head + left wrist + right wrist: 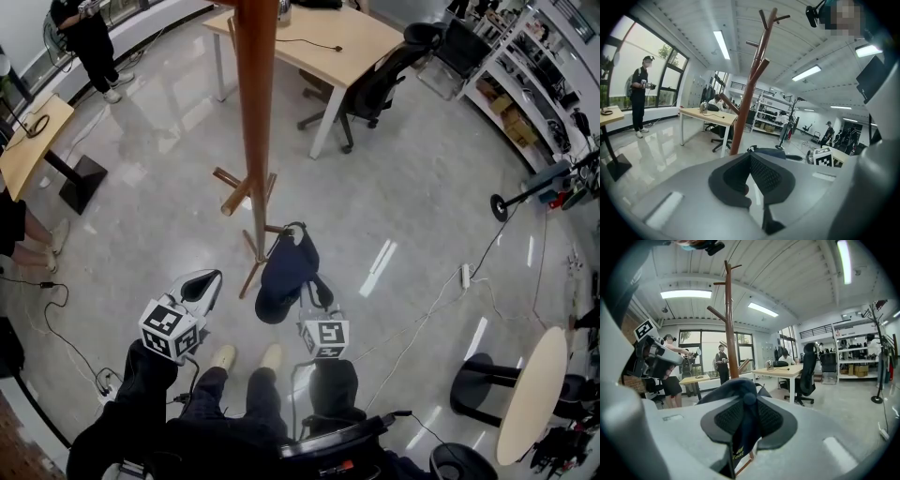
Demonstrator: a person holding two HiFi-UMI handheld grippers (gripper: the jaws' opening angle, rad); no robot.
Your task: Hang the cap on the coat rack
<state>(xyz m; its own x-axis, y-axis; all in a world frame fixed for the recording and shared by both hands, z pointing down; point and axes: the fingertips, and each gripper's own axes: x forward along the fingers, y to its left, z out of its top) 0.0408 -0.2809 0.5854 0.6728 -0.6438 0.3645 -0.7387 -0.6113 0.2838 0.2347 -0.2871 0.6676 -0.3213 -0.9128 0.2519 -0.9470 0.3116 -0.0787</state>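
Note:
The wooden coat rack (255, 122) stands on the floor straight ahead, its foot spread just beyond my grippers. A dark navy cap (286, 272) hangs low beside the rack's foot, and my right gripper (312, 298) is shut on it. In the right gripper view the cap's cloth (736, 390) is pinched in that gripper (749, 401), with the rack's pole (730, 333) and pegs rising behind it. My left gripper (214, 278) is to the left of the cap, shut and holding nothing. From the left gripper (751, 161) the rack (747, 103) leans up and to the right.
A long desk (319, 37) and a black office chair (384, 80) stand behind the rack. A person (89, 42) stands at the far left near a small desk (33, 141). A round table (534, 394) is at the right, and a power strip (464, 275) with cables lies on the floor.

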